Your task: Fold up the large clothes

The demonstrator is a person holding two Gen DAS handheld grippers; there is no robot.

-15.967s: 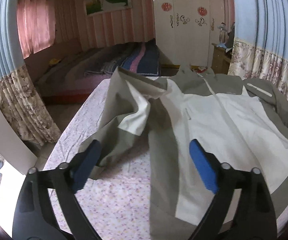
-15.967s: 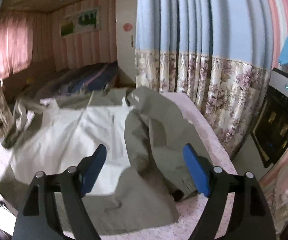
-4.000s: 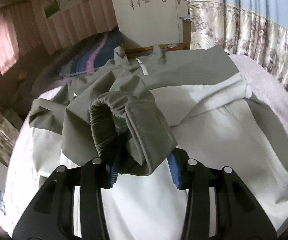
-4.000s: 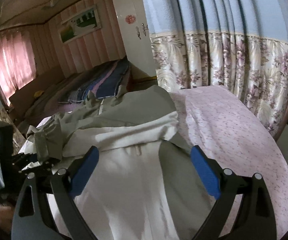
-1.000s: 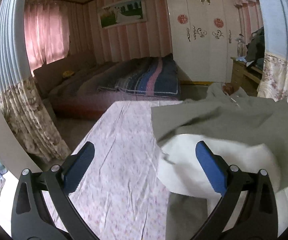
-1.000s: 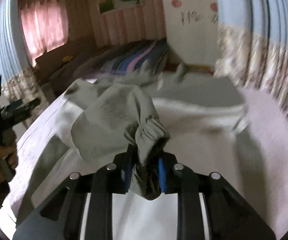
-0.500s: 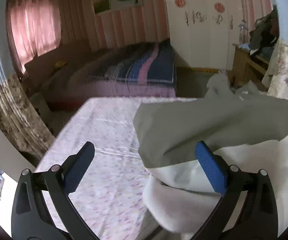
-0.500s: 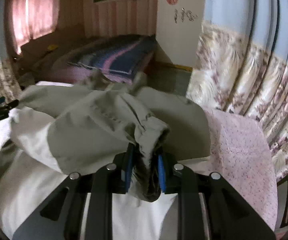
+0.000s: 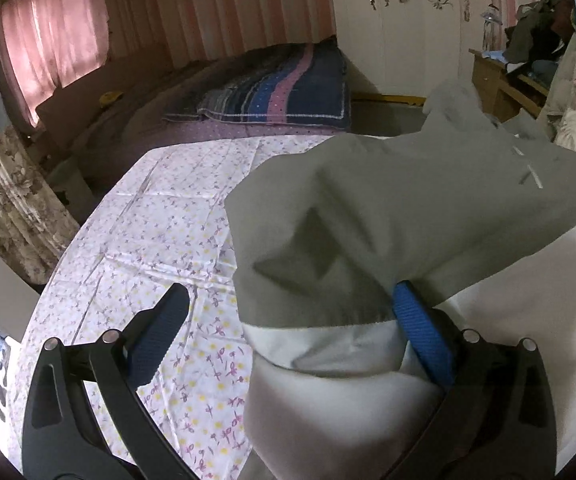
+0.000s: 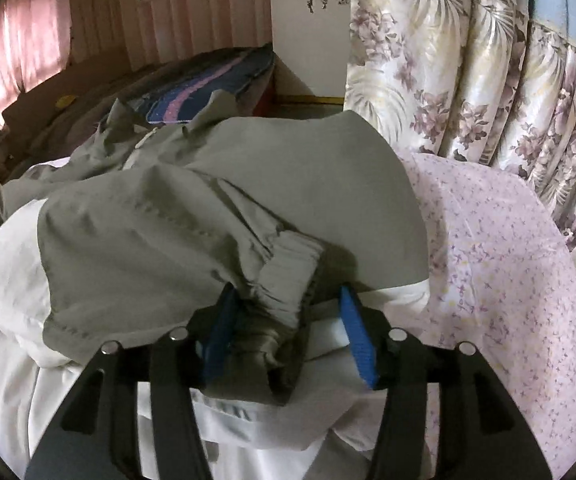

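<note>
Fingers (image 10: 354, 336) parted, seemingly flanking cuff (image 10: 288, 280)

Grey-and-white matt woven-cloth jacket (image 10: 136, 248), gathered elastic cuff (image 10: 288, 276). Thin floral cotton tablecloth (image 9: 156, 216), creased. Glossy satin flowered curtain (image 10: 468, 92). Black matt plastic left gripper (image 9: 288, 332), ribbed blue pads (image 9: 424, 340).

Both wrist views look closely across the jacket (image 9: 388, 208) toward the bed (image 10: 192, 80).
</note>
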